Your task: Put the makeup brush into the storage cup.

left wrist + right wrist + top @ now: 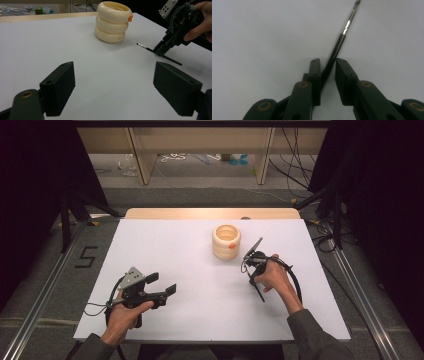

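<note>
A thin black paintbrush (337, 45) with a silver ferrule runs up between the jaws of my right gripper (327, 62), which is shut on its handle. In the left gripper view the brush (143, 46) sticks out of the right gripper (160, 51) low over the white board, bristles pointing toward a cream ringed pot (112, 22). The pot (226, 241) stands upright behind the right gripper (256, 281) and carries a small orange piece (232, 245) on its rim. My left gripper (162, 284) rests open at the front left, jaws wide apart with nothing between them (113, 72).
The white board (175, 250) covers a wooden table whose far edge (210, 213) shows behind it. Metal rails run along both sides on the floor. Black curtains stand left and right, and cables lie by the right rail.
</note>
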